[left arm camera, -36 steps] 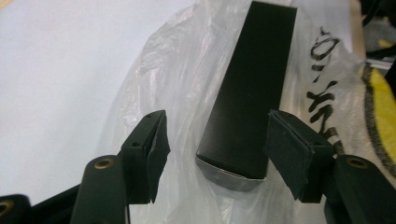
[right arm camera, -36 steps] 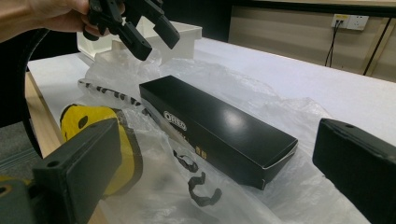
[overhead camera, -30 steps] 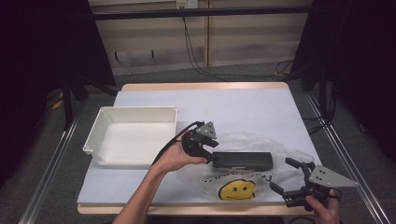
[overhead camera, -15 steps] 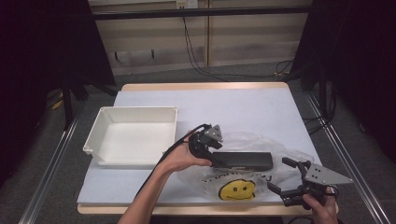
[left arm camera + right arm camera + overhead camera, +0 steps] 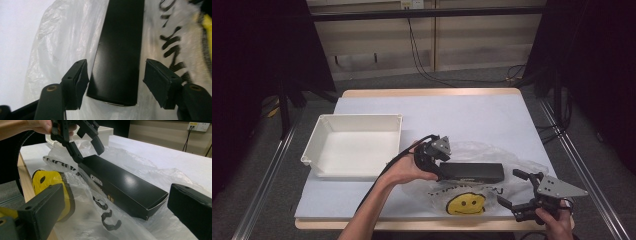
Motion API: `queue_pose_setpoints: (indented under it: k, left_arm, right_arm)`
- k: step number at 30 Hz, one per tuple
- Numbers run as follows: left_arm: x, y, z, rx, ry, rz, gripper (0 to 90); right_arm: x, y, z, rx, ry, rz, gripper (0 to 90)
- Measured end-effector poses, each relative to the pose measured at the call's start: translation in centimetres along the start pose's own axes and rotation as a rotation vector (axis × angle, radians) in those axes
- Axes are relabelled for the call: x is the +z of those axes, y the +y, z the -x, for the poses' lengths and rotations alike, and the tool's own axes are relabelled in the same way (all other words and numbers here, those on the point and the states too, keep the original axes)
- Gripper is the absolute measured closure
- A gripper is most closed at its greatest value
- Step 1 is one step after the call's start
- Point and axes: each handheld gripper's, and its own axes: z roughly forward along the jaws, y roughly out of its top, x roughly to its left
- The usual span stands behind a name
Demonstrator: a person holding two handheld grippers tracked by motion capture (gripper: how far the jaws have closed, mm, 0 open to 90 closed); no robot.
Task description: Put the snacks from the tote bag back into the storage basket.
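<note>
Lying flat on a crinkled clear plastic bag [image 5: 492, 165], the long black box [image 5: 472, 172] is slim and rectangular, with a slightly glossy top that catches the light; the right gripper view shows a small pale logo on its long side and an end flap at the near end. It rests near the front of the table, right of the middle, its length running left to right in the high view. The bag under it carries a yellow smiley face [image 5: 466, 203] and black lettering, and spreads out beyond the box on every side. The left gripper [image 5: 438, 161] hangs over the box's left end; its jaws have just been opening and now stand released, one pad on each side of the box end with a visible gap to the box in the left gripper view, so nothing is grasped. The right gripper [image 5: 512, 191] sits at the front right corner of the table, just off the bag's edge, its jaws spread wide and holding nothing, aimed at the box. A white tray [image 5: 354, 120] stands well apart on the left. The table [image 5: 472, 115] has a pale lilac-white cover with a wooden edge. Behind it are a beige panelled wall, hanging black cables and dark curtains at both sides.
</note>
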Motion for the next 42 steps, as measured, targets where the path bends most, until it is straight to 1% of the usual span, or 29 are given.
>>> queue_pose_setpoints:
  k: [1, 2, 3, 4, 5, 6, 7, 9, 11, 12, 13, 14, 17, 20, 21, 22, 23, 24, 27, 31, 33, 35, 36, 37, 38, 40, 41, 42]
  left_arm:
    - [0.0, 0.0, 0.0, 0.007, 0.002, -0.023, 37.5]
    - [0.3, -0.1, 0.0, 0.003, 0.012, -0.009, 39.2]
    - [0.2, 0.0, -0.2, 0.001, 0.001, -0.027, 39.4]
    - [0.2, 0.0, -0.2, 0.003, 0.002, -0.033, 39.7]
    - [0.2, 0.0, -0.2, 0.004, 0.003, -0.033, 39.9]
    - [0.4, -0.1, -0.1, 0.004, 0.008, -0.017, 39.9]
    - [0.5, -0.1, -0.1, 0.015, 0.01, -0.016, 39.9]
    - [0.5, -0.1, -0.1, 0.022, 0.009, -0.033, 39.9]
    - [0.8, -0.1, 0.0, 0.029, 0.019, -0.037, 39.9]
    - [0.8, -0.1, 0.0, 0.029, 0.022, -0.044, 39.9]
    - [0.9, -0.1, 0.0, 0.03, 0.015, -0.041, 39.8]
    - [1.0, -0.1, 0.1, 0.03, 0.022, -0.041, 39.7]
    - [1.1, -0.1, -0.2, 0.035, 0.007, -0.05, 39.7]
    - [1.3, -0.2, -0.2, 0.032, -0.003, -0.067, 39.3]
    - [1.5, -0.2, -0.1, 0.036, 0.009, -0.077, 39.0]
    - [1.7, -0.2, -0.1, 0.048, 0.012, -0.092, 38.7]
    - [1.9, -0.3, 0.0, 0.049, 0.017, -0.1, 38.4]
    - [2.0, -0.3, 0.0, 0.044, 0.02, -0.099, 38.2]
    - [2.0, -0.3, -0.3, 0.042, 0.001, -0.098, 38.6]
    - [1.9, -0.2, -0.3, 0.039, -0.006, -0.103, 40.4]
    - [1.8, -0.2, -0.4, 0.028, -0.014, -0.106, 40.8]
    - [1.7, 0.0, -0.5, 0.036, -0.03, -0.115, 41.0]
    - [1.7, 0.0, -0.4, 0.02, -0.028, -0.107, 41.0]
    - [1.7, 0.0, -0.5, 0.015, -0.039, -0.101, 41.0]
    - [1.5, 0.1, -0.6, 0.022, -0.051, -0.104, 41.0]
    - [1.4, 0.2, -0.6, 0.009, -0.047, -0.086, 41.0]
    - [1.2, 0.4, -0.6, 0.006, -0.056, -0.085, 41.1]
    - [1.1, 0.4, -0.6, 0.004, -0.052, -0.071, 41.3]
  right_arm:
    - [0.0, 0.0, 0.0, 0.003, 0.0, 0.002, 0.9]
    - [0.0, 0.0, 0.0, 0.004, 0.001, -0.001, 0.8]
    - [0.0, 0.0, 0.0, 0.003, 0.004, -0.005, 0.8]
    - [0.0, 0.0, -0.1, 0.002, 0.007, -0.006, 0.8]
    - [0.0, 0.0, -0.1, 0.001, 0.006, -0.006, 0.7]
    - [0.0, 0.0, -0.1, 0.0, 0.006, -0.004, 0.7]
    - [0.0, 0.0, -0.1, -0.001, 0.008, -0.005, 0.7]
    - [0.0, 0.0, -0.1, 0.001, 0.013, -0.01, 0.6]
    - [0.1, 0.0, -0.1, -0.001, 0.001, -0.008, 0.4]
    - [0.0, 0.0, -0.1, -0.001, 0.009, -0.012, 0.4]
    - [0.0, 0.0, -0.1, -0.001, 0.005, -0.01, 0.4]
    - [0.1, 0.0, -0.1, 0.0, 0.001, -0.008, 0.4]
    - [0.1, 0.0, -0.1, -0.003, 0.004, -0.007, 0.4]
    - [0.1, 0.0, -0.2, -0.003, 0.006, -0.008, 0.4]
    - [0.1, 0.0, -0.1, -0.007, 0.007, -0.008, 0.4]
    - [0.1, 0.0, -0.1, -0.006, 0.008, -0.008, 0.4]
    - [0.1, 0.0, -0.1, -0.007, 0.008, -0.009, 0.4]
    - [0.1, 0.0, -0.1, -0.004, 0.007, -0.013, 0.4]
    - [0.2, 0.0, -0.1, -0.006, 0.009, -0.015, 0.4]
    - [0.2, 0.0, -0.1, -0.008, 0.01, -0.014, 0.4]
    - [0.2, 0.0, -0.1, -0.002, 0.012, -0.015, 0.4]
    - [0.2, 0.0, -0.2, -0.005, 0.015, -0.016, 0.4]
    - [0.2, 0.0, -0.2, -0.006, 0.017, -0.016, 0.4]
    - [0.2, 0.0, -0.2, -0.007, 0.017, -0.017, 0.4]
    - [0.2, 0.0, -0.1, -0.009, 0.016, -0.016, 0.4]
    - [0.2, 0.0, -0.1, -0.007, 0.018, -0.017, 0.5]
    - [0.2, 0.0, -0.2, -0.003, 0.015, -0.018, 0.4]
    - [0.2, 0.0, -0.1, -0.009, 0.011, -0.013, 0.4]
